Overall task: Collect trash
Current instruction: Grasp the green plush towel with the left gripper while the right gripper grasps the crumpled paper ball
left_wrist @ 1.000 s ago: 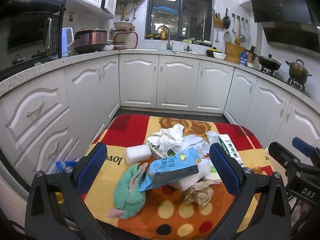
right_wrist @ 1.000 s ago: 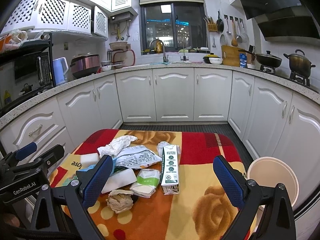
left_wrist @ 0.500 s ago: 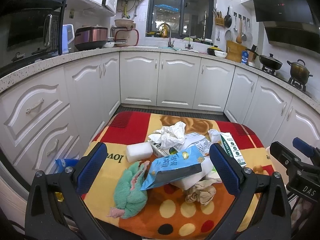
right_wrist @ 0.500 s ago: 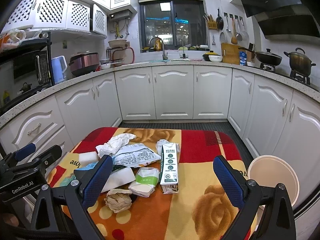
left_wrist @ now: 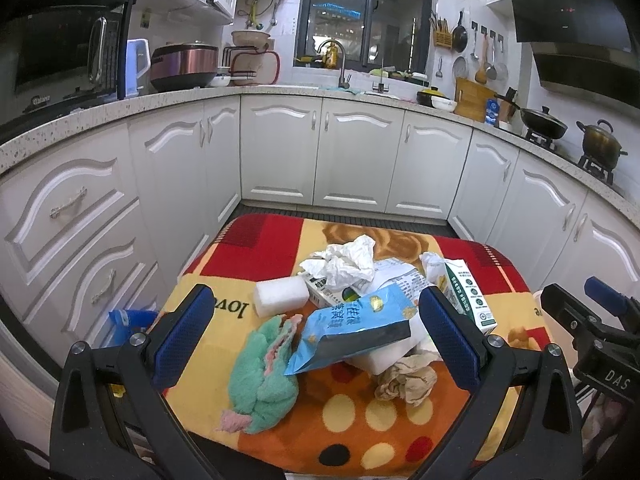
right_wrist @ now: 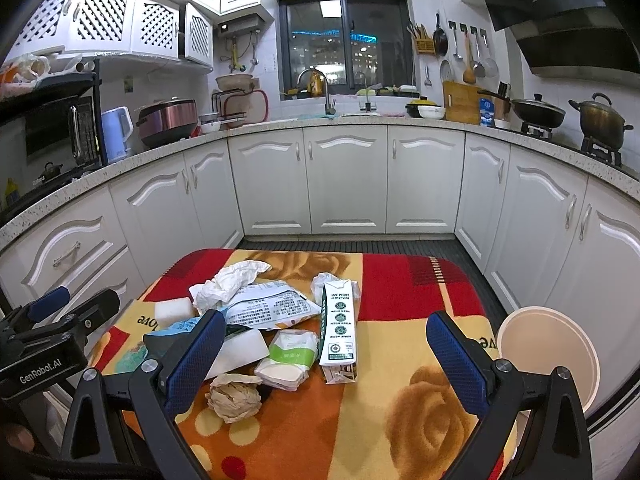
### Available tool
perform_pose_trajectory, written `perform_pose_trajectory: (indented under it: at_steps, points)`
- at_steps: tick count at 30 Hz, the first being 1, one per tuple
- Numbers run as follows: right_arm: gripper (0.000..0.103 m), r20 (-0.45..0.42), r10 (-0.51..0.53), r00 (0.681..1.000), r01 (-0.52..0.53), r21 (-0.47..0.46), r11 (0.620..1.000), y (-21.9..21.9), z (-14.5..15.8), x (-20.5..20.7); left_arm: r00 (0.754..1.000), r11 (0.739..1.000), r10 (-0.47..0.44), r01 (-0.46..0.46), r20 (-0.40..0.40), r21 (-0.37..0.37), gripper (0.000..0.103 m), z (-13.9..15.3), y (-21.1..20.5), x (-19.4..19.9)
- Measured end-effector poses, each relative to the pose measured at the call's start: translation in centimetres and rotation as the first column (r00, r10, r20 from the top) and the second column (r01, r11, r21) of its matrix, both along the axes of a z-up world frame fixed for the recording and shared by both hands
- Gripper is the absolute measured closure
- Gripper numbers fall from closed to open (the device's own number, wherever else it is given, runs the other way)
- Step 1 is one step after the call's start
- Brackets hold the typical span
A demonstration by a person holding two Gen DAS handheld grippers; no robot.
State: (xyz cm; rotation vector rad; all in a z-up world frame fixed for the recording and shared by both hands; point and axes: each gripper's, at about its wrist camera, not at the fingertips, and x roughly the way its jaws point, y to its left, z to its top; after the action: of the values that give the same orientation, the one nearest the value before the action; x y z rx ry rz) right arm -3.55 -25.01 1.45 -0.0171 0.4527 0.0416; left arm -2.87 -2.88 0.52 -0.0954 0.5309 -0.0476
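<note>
Both grippers, left (left_wrist: 316, 332) and right (right_wrist: 320, 354), hover wide apart, holding nothing; the trash pile (left_wrist: 356, 304) sits between the left fingers, the bin (right_wrist: 548, 354) beyond the right's outer finger.

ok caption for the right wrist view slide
Open right gripper hovering over a milk carton and crumpled paper on a patterned blanket.

Bright, even indoor light falls from overhead, leaving only soft shadows. The window (right_wrist: 345, 46) is dark (a ceiling lamp glares in its glass). Both views are sharp at the centre; cabinet lines bow strongly, and the corners vignette to black.
</note>
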Motion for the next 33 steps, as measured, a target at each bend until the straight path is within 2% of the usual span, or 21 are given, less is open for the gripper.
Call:
perform_pose_trajectory:
  at_steps: [5, 11, 19, 21, 23, 27, 30, 32, 33]
  points:
    - [0.003, -0.014, 0.003, 1.000, -0.003, -0.007, 1.000, -0.1, -0.5, 0.3, 0.999, 1.000, -0.021, 0.020, -0.039, -0.019, 0.001, -0.6, 0.8, 0.1]
    - [0.003, -0.038, -0.014, 0.999, 0.014, -0.013, 1.000, -0.8, -1.3, 0.9, 0.996, 1.000, -0.020, 0.021, -0.088, 0.006, 0.001, -2.0, 2.4, 0.0]
    - [0.000, -0.179, 0.034, 0.983, -0.038, -0.015, 0.999, -0.6, -3.6, 2.4, 0.979, 0.995, -0.094, 0.099, -0.183, 0.016, 0.001, -5.0, 4.4, -0.7]
    - [0.000, -0.212, 0.081, 0.974, -0.085, -0.007, 0.996, -0.2, -4.5, 2.6, 0.974, 0.994, -0.099, 0.106, -0.205, 0.026, 0.001, -5.8, 4.7, -0.6]
    - [0.000, -0.273, 0.130, 0.953, -0.130, 0.018, 0.991, 0.5, -5.4, 2.8, 0.970, 0.994, -0.103, 0.111, -0.221, 0.024, 0.001, -6.4, 4.8, -0.3]
    - [0.000, -0.337, 0.215, 0.917, -0.205, 0.064, 0.977, 2.2, -7.5, 3.6, 0.964, 0.993, -0.114, 0.119, -0.239, 0.006, 0.001, -7.3, 4.9, 0.9]
    - [0.007, -0.373, 0.267, 0.888, -0.240, 0.120, 0.963, 2.7, -8.5, 4.0, 0.953, 0.992, -0.126, 0.128, -0.274, -0.010, 0.002, -8.3, 4.9, 2.5]
    - [0.012, -0.393, 0.298, 0.870, -0.257, 0.152, 0.954, 3.3, -9.3, 4.6, 0.948, 0.991, -0.131, 0.129, -0.289, -0.025, 0.013, -8.7, 4.9, 3.4]
    - [0.013, -0.399, 0.310, 0.863, -0.261, 0.174, 0.950, 3.5, -9.5, 4.6, 0.945, 0.991, -0.137, 0.131, -0.298, -0.041, 0.015, -9.0, 5.0, 4.0]
